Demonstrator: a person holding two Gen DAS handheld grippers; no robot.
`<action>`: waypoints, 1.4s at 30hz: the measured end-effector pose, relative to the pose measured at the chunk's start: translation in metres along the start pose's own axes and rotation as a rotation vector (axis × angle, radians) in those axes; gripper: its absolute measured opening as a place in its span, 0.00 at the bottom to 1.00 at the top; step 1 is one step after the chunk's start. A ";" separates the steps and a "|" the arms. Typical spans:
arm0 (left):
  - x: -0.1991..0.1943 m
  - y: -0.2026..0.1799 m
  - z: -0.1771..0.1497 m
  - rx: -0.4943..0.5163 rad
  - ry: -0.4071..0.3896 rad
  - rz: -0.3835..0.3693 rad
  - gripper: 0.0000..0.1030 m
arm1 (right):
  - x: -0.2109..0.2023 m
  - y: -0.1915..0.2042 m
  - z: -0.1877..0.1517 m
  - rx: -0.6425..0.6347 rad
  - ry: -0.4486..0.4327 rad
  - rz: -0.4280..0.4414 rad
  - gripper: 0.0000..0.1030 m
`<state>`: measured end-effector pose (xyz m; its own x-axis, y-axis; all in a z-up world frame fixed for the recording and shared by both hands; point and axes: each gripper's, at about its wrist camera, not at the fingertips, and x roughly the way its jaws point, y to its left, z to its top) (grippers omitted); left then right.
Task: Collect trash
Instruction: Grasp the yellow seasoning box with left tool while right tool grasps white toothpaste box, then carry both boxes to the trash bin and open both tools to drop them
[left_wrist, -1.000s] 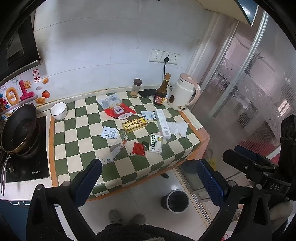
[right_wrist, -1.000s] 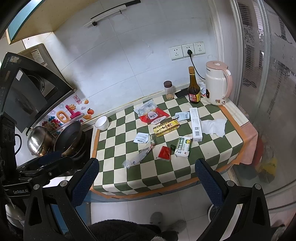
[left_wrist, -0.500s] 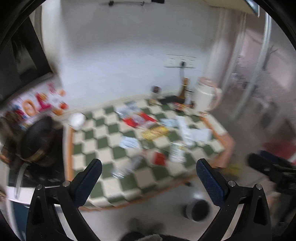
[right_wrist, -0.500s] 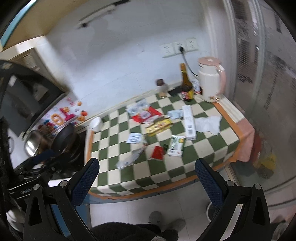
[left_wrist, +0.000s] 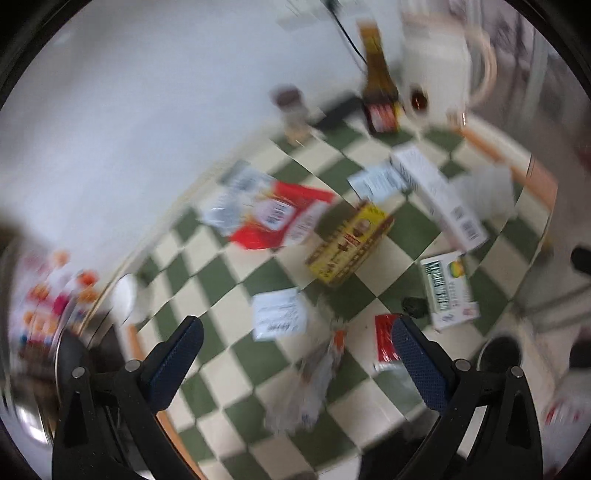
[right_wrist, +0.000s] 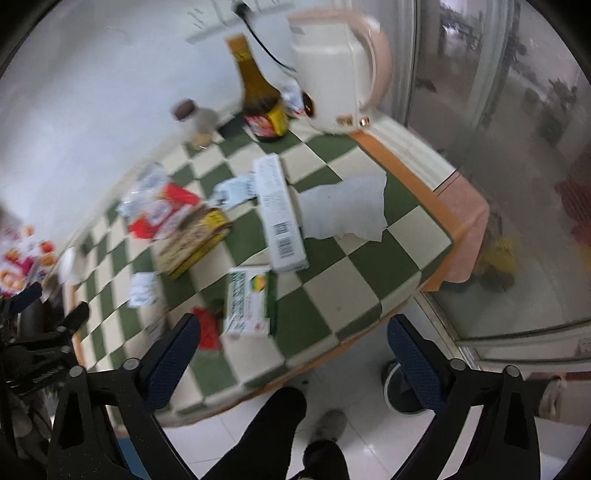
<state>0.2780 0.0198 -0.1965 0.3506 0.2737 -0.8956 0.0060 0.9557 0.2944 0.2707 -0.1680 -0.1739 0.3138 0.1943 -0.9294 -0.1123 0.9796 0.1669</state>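
while both views smear with motion, your left tool (left_wrist: 295, 345) stands wide with nothing between its blue pads, pointing steeply down at the green-and-white checked table (left_wrist: 236, 275). just past its fingers lie a crumpled clear wrapper (left_wrist: 314, 373) and a small red sachet (left_wrist: 384, 341) beside the right pad. a white slip of paper (left_wrist: 279, 314) sits a little further out, then the yellow box (left_wrist: 349, 245), the red-and-clear snack bag (left_wrist: 273, 216) and the green-and-white carton (left_wrist: 448, 290).

your right tool (right_wrist: 293, 349) is wide too; its jaws have just been closing a little, and nothing sits between them. it hangs over the near edge of the table (right_wrist: 369, 295), above white floor tiles (right_wrist: 236, 432) and a dark sleeve (right_wrist: 266, 435). nearest its left pad are the red sachet (right_wrist: 207, 330) and the green-and-white carton (right_wrist: 247, 301), touching. beyond them lies the long white box (right_wrist: 280, 212), with a torn white tissue (right_wrist: 341, 210) just beside it, and the yellow box (right_wrist: 194, 242) to the left. at the back stand a sauce bottle (right_wrist: 260, 92), a small jar (right_wrist: 194, 120) and a cream kettle (right_wrist: 334, 70). a round bin (right_wrist: 400, 387) stands on the floor, partly behind the right pad. your left tool's black frame (right_wrist: 40, 343) shows at the left edge.
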 end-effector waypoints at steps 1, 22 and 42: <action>0.027 -0.005 0.014 0.054 0.036 -0.023 1.00 | 0.017 0.002 0.007 0.013 0.019 -0.020 0.87; 0.174 -0.010 0.090 0.103 0.295 -0.283 0.60 | 0.213 0.009 0.141 0.046 0.272 -0.098 0.72; 0.113 0.063 0.116 -0.200 0.175 -0.179 0.57 | 0.213 0.004 0.170 0.010 0.136 -0.116 0.49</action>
<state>0.4269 0.0989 -0.2407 0.1940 0.0968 -0.9762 -0.1369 0.9881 0.0707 0.4976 -0.1140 -0.3155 0.1938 0.0719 -0.9784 -0.0726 0.9956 0.0588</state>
